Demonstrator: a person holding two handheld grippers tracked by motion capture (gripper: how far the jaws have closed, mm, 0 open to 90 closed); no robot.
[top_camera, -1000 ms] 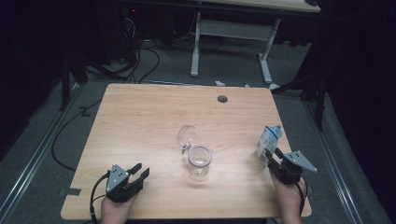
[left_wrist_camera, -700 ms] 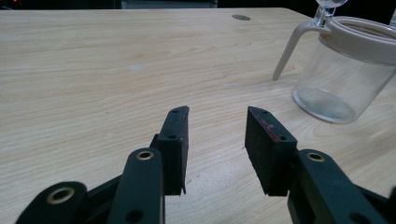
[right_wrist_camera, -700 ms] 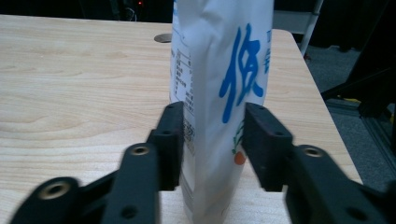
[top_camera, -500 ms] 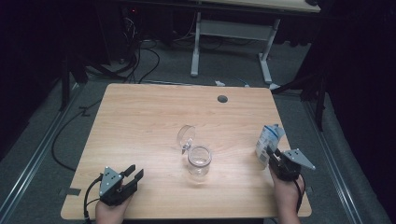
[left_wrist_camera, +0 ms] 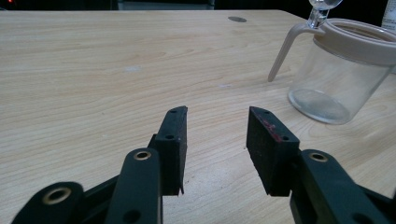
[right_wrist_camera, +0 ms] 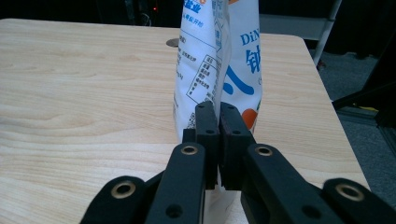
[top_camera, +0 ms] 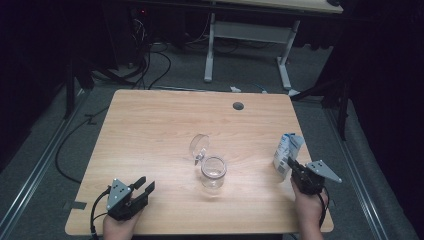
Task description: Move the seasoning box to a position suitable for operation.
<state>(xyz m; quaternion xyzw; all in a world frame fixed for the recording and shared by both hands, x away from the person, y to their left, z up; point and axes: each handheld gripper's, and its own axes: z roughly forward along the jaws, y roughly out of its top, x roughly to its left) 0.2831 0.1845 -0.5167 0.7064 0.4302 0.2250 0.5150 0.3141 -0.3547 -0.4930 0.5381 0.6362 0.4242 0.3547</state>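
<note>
A white pouch with blue print [top_camera: 287,150] stands upright near the table's right edge. My right gripper [top_camera: 290,163] is shut on its near side seam; in the right gripper view the jaws [right_wrist_camera: 218,109] have just closed and pinch the pouch [right_wrist_camera: 219,51] between the pads. A clear glass jar [top_camera: 213,173] stands mid-table with its hinged lid [top_camera: 199,146] tipped open behind it. My left gripper [top_camera: 143,186] rests at the front left, open, jaws just parted slightly more, nothing between them [left_wrist_camera: 217,116]. The jar [left_wrist_camera: 341,70] is ahead to its right.
The wooden table [top_camera: 150,125] has a round cable hole [top_camera: 238,106] at the back. Grey floor with cables surrounds it, and a white desk frame [top_camera: 210,45] stands beyond. Bare wood lies between the left gripper and the jar.
The right gripper's jaws have closed onto the pouch's edge. The left gripper shifted slightly at the front left. Jar and pouch stay where they were.
</note>
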